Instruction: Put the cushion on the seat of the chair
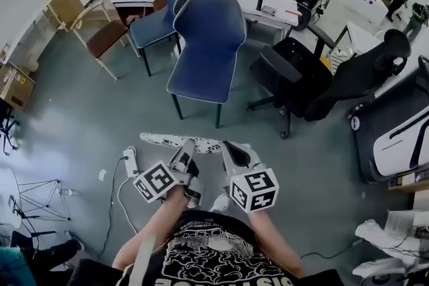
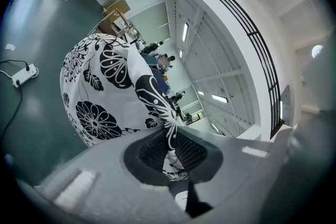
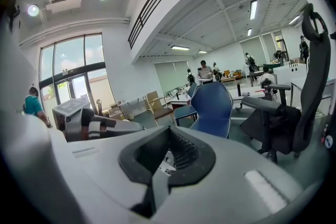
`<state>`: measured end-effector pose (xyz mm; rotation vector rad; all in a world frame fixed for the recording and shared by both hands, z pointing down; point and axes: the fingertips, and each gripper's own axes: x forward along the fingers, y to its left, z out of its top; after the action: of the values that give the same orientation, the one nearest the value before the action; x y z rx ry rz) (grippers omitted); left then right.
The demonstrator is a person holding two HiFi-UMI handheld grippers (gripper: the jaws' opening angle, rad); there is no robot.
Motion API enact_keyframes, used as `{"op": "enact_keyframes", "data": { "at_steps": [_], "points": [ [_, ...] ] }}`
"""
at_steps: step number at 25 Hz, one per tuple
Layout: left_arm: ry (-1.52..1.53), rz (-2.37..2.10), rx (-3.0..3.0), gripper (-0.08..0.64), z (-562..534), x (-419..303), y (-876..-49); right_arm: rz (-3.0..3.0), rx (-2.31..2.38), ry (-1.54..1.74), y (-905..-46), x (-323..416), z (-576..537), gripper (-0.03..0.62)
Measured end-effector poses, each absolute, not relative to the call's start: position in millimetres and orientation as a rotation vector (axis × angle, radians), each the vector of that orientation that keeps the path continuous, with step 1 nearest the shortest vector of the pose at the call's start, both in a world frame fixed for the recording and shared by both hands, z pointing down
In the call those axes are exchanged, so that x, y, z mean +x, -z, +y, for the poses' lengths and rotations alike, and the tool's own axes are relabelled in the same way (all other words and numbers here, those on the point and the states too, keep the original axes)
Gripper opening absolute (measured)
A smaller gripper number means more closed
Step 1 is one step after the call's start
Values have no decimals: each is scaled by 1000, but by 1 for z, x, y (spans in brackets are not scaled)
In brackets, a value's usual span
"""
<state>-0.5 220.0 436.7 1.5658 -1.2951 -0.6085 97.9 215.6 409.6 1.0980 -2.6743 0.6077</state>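
A flat white cushion with a black flower print point(image 1: 175, 140) hangs edge-on in front of me, held between both grippers. My left gripper point(image 1: 190, 148) is shut on its edge; in the left gripper view the cushion point(image 2: 100, 92) fills the left side and its fabric runs down between the pads of that gripper point(image 2: 171, 140). My right gripper point(image 1: 228, 149) is shut on the other end, where a strip of printed fabric point(image 3: 167, 167) shows between the closed pads of the right gripper point(image 3: 169, 157). The blue chair point(image 1: 204, 50) stands ahead of me, its seat bare, and shows as the blue chair point(image 3: 210, 106) beyond the right jaws.
A second blue chair point(image 1: 155, 15) and a wooden chair point(image 1: 102, 38) stand behind on the left. A black office chair point(image 1: 315, 77) is close on the right. A white power strip point(image 1: 131, 161) with its cable lies on the floor by my left gripper. Tables and people are further back.
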Motion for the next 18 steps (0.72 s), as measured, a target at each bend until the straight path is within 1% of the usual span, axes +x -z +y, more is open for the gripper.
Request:
{"op": "enact_keyframes", "data": {
  "at_steps": [10, 18],
  "points": [
    [644, -1308, 1561, 18, 181, -15, -442, -2683, 1052, -613, -421, 87, 181, -6],
    [630, -1288, 1540, 18, 119, -36, -458, -2636, 1082, -611, -431, 69, 124, -6]
  ]
}}
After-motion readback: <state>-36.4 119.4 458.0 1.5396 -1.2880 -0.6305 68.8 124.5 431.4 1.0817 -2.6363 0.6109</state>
